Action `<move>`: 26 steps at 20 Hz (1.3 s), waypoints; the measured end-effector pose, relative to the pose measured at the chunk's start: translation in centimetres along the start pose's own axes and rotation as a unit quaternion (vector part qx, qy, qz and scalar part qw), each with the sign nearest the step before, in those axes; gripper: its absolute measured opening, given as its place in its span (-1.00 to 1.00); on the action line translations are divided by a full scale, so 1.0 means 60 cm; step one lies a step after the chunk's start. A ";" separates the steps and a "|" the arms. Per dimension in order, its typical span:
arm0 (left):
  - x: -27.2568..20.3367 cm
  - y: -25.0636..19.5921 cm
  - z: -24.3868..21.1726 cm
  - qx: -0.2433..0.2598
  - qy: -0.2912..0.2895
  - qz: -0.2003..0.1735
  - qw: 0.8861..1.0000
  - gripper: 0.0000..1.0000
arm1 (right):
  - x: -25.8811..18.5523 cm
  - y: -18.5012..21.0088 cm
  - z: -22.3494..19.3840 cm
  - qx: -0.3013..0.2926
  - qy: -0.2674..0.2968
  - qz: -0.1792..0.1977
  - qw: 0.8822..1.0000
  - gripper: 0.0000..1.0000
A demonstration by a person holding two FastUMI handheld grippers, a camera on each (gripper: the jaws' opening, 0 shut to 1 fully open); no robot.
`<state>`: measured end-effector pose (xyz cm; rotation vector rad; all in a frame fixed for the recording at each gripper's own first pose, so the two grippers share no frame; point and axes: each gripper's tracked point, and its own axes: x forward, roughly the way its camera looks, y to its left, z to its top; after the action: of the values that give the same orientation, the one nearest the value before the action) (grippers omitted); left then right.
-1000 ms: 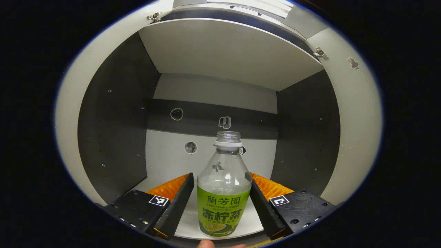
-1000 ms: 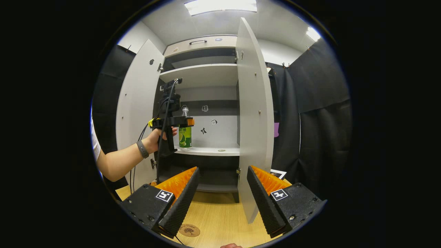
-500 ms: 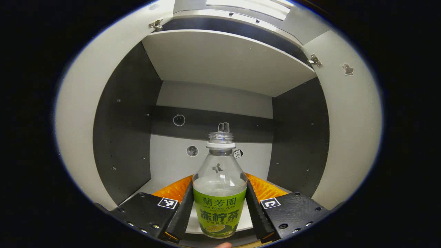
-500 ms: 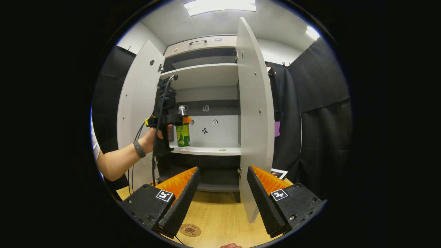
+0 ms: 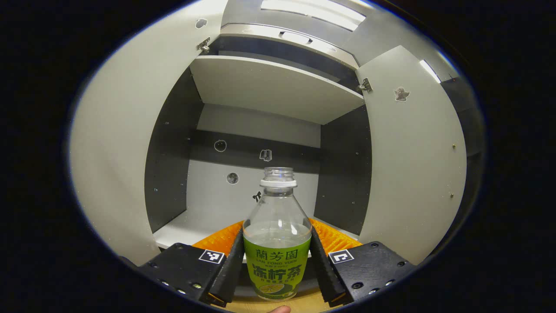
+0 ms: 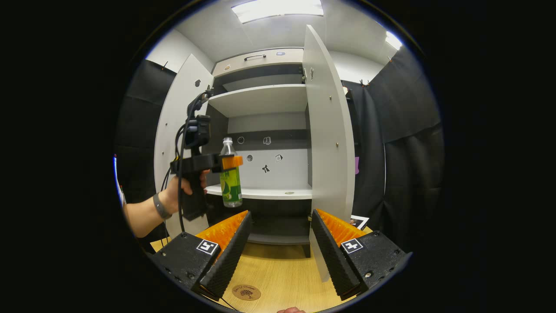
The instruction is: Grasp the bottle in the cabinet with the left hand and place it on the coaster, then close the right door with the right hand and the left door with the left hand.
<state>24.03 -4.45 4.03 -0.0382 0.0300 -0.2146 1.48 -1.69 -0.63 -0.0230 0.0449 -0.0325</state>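
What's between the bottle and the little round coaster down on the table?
Nothing but air and bare wooden tabletop. In the right gripper view the bottle hangs in the left gripper, and the coaster sits below.

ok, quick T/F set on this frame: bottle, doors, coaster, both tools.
1. The left tool is shut on the bottle. True.
2. The bottle stands on the cabinet shelf. False: it is held in the air in front of the shelf, clear of it.
3. The bottle has a cap on. False: its neck is open, with no cap.
4. Both cabinet doors are open, the left door and the right door. True.
5. The right tool grips the right door. False: it is open and holds nothing, above the table.
6. The coaster lies bare on the table. True.
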 end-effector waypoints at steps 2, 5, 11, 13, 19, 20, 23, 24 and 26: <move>-0.023 -0.005 -0.023 -0.003 0.006 0.001 1.000 0.44 | -0.004 0.001 0.000 0.002 -0.001 0.001 1.000 0.70; -0.059 -0.008 -0.057 0.010 0.007 0.005 1.000 0.44 | -0.007 -0.002 -0.004 0.001 0.003 -0.001 1.000 0.70; -0.130 -0.046 -0.167 0.006 0.026 -0.001 1.000 0.44 | -0.026 0.006 0.013 -0.004 -0.002 0.010 1.000 0.70; -0.149 -0.054 -0.205 -0.001 0.024 0.015 1.000 0.44 | -0.033 0.002 0.021 -0.009 -0.005 0.007 1.000 0.70; -0.194 -0.085 -0.334 0.025 0.060 0.038 0.997 0.44 | -0.046 -0.007 0.040 -0.008 -0.011 -0.005 1.000 0.70; -0.200 -0.092 -0.353 0.019 0.069 0.038 0.997 0.43 | -0.047 -0.012 0.045 -0.011 -0.009 -0.008 1.000 0.70; -0.213 -0.113 -0.395 0.011 0.084 0.036 0.996 0.44 | -0.054 -0.034 0.060 -0.022 -0.013 -0.021 0.999 0.70; -0.215 -0.121 -0.407 0.011 0.089 0.030 0.996 0.44 | -0.055 -0.039 0.062 -0.025 -0.012 -0.025 0.999 0.70; -0.222 -0.129 -0.424 0.018 0.095 0.026 0.995 0.43 | -0.055 -0.045 0.057 -0.028 -0.006 -0.028 0.999 0.69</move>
<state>8.54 -10.03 -20.71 0.0186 0.2171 -0.1657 -1.75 -4.18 3.00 -0.0803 0.0327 -0.0878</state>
